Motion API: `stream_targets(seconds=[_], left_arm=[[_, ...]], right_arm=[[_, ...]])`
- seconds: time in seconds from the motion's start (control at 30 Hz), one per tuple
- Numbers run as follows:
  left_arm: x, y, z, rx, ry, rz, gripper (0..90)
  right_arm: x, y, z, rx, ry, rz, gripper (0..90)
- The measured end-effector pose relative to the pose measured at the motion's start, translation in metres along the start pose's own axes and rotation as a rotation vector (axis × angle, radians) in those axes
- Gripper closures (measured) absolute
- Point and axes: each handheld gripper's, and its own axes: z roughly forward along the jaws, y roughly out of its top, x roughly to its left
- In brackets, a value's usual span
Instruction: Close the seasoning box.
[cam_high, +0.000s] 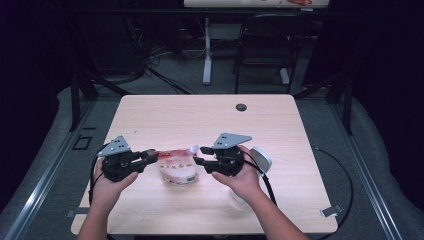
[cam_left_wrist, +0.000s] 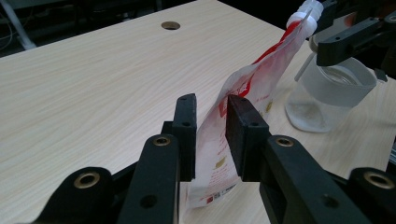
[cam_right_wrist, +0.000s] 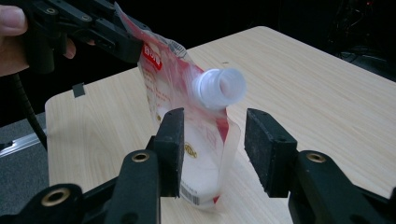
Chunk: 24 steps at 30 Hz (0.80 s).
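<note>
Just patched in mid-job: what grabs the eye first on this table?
A red-and-white plastic spout pouch stands near the front of the light wooden table, pinched at one edge by the left tongs. The right tongs hang open just below its white screw spout, not gripping it. A clear plastic jar stands just behind the pouch.

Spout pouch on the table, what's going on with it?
A person holds a tool in each hand. The left tool is clamped on one edge of the red-and-white spout pouch, keeping it upright on the table. The right tool is open at the pouch's white spout, not gripping. A clear plastic container stands beside the pouch.
</note>
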Motion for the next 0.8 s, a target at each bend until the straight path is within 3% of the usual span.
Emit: stream_targets(seconds=[0.23, 0.43, 0.8], left_arm=[[0.0001, 0.0, -0.0001, 0.001, -0.001, 0.002, 74.7], [0.0005, -0.0001, 0.0003, -0.006, -0.011, -0.009, 75.4], [-0.0031, 0.002, 0.0017, 0.003, -0.01, 0.01, 78.4]], right_arm=[[-0.0001, 0.0001, 0.0055, -0.015, 0.011, 0.003, 61.6], [-0.0002, 0.0022, 0.0037, -0.033, 0.007, 0.002, 70.5], [-0.0019, 0.0025, 0.001, -0.021, 0.01, 0.017, 71.3]])
